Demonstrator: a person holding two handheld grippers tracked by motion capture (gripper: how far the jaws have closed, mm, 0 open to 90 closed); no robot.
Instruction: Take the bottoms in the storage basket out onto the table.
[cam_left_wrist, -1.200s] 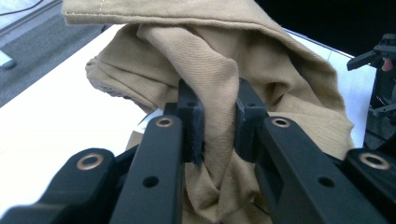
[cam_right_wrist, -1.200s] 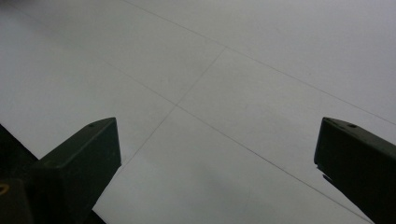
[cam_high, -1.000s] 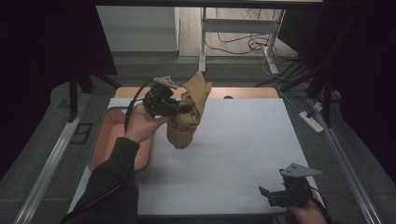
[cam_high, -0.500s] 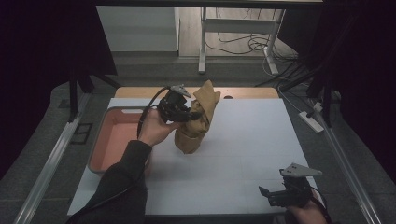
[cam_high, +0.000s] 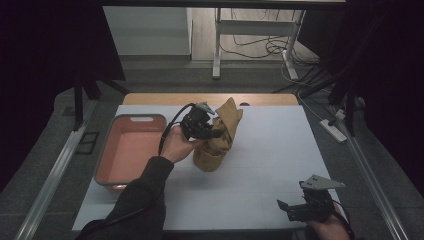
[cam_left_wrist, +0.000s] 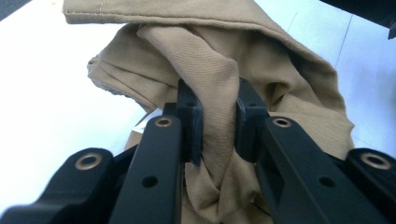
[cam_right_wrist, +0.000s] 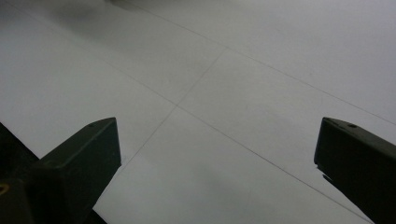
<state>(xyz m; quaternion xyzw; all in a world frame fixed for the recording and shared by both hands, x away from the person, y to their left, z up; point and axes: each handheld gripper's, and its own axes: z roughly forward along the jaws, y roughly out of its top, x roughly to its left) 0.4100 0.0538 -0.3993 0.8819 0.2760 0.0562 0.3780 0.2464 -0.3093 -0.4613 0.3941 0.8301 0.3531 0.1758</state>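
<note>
A crumpled tan cloth (cam_high: 217, 137) hangs near the middle of the white table (cam_high: 265, 165), its lower end resting on the surface. My left gripper (cam_high: 216, 133) is shut on a bunched fold of it, held level from the left. In the left gripper view both black pads (cam_left_wrist: 191, 119) pinch the tan cloth (cam_left_wrist: 219, 93) tightly, with more fabric draped above and below. My right gripper (cam_high: 287, 207) rests low at the table's front right edge. The right gripper view shows its jaws spread wide over the bare white table (cam_right_wrist: 210, 93), with nothing between them.
A salmon-pink tub (cam_high: 130, 150) sits at the left side of the table, beside my left forearm. Beyond the far edge, a wooden strip (cam_high: 210, 99) runs along it. Cables and a power strip (cam_high: 332, 130) lie on the floor to the right.
My left hand has carried the cloth to the right, away from the tub, and lowered it until its bottom end rests on the table. The right gripper has stayed put.
</note>
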